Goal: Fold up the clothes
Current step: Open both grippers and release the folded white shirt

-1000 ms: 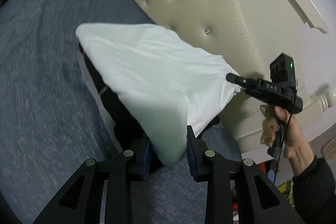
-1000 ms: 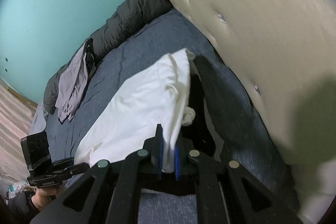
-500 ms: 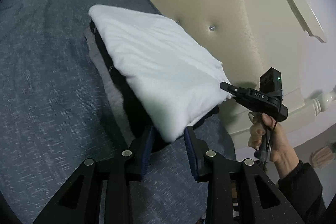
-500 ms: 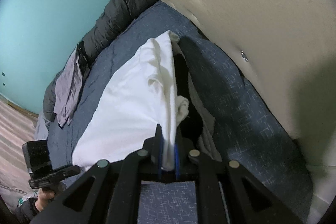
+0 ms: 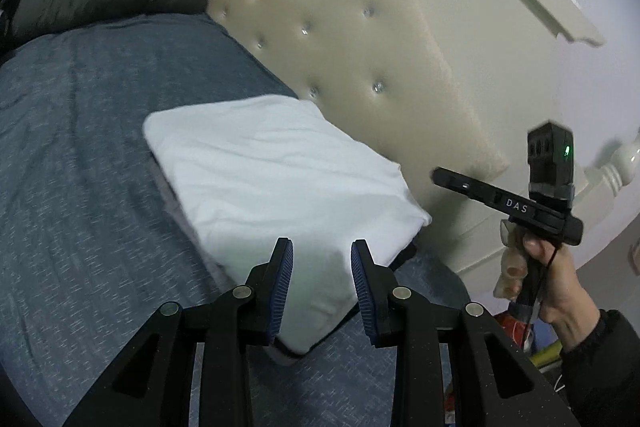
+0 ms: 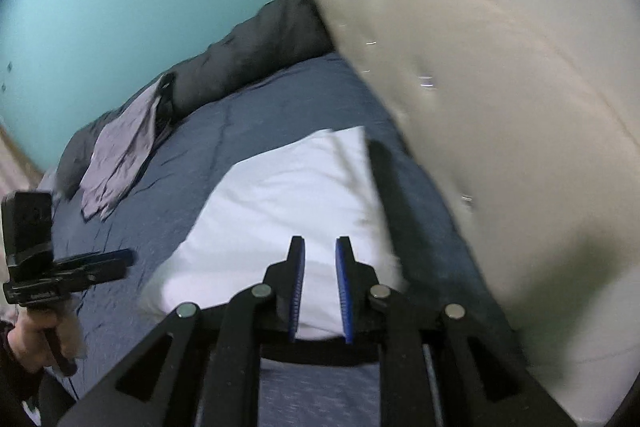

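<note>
- On the left wrist view, near the headboard (image 5: 360, 67): a white garment (image 5: 272, 179) lies as a flat, roughly rectangular fold on the blue-grey bedspread (image 5: 80, 147), with a darker layer of cloth showing at its lower edges, apparently a stack beneath it.
- The left gripper (image 5: 322, 267) stands with its blue-padded jaws apart; the near corner of the white garment shows between them, but the pads do not press on it.
- The right gripper (image 5: 440, 175), held in a hand (image 5: 556, 279) at the right of the same view, points its tip toward the garment's far corner and stands clear of it. From this side, whether its jaws are parted cannot be told.
- On the right wrist view: the right gripper (image 6: 320, 267) shows a plain gap between its pads, with white cloth seen beyond them and none pinched.
- The left gripper (image 6: 120, 259) appears at the left edge, off the garment, above the bedspread (image 6: 248, 115).
- A grey garment (image 6: 120, 155) lies loose, well apart, beside a dark quilt (image 6: 248, 55) at the far side.
- Judgement of step: the white garment lies folded and released, so this piece looks finished.
- Judgement of next move: if more folding remains, the loose grey garment would be the likely candidate, calling for both grippers to cross the bed and pinch it by its edges.
</note>
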Tool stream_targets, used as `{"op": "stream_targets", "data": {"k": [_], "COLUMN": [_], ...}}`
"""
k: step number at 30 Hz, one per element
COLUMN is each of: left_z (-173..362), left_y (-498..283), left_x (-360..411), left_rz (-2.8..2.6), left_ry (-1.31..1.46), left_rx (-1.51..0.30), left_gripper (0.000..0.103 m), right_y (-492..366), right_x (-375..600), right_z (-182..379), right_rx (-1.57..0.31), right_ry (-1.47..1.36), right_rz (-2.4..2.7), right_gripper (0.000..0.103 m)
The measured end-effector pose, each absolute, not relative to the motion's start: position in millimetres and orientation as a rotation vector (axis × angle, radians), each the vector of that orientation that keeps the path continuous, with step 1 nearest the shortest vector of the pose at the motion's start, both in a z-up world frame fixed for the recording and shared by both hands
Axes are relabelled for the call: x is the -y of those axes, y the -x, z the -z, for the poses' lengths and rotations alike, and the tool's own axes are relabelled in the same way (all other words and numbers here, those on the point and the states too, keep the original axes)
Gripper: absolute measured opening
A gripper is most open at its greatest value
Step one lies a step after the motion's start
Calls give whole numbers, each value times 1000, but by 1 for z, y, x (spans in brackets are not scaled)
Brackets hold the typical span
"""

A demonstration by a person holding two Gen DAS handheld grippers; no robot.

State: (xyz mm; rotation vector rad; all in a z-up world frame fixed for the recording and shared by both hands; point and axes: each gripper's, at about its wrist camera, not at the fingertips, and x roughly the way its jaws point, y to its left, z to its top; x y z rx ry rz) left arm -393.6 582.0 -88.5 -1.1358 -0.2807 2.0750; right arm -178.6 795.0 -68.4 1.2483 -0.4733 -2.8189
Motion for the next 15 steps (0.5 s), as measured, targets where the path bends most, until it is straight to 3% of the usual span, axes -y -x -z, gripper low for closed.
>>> {"op": "stream_targets", "data": {"k": [8, 15], "left_z": [124, 130], "left_y": [378, 375], "left_x": [-599, -601], "left_rz": [-2057, -2069], "left_ry": [1179, 1173], "left_rx": [178, 162], "left_gripper": [32, 32], "right_y": [180, 163], "right_x": [-768, -781], "right_z": [119, 127], "right_rx": [380, 512], "right_ry": [-1356, -1334], "right_rz": [2768, 2784], "right_gripper": [15, 13]}}
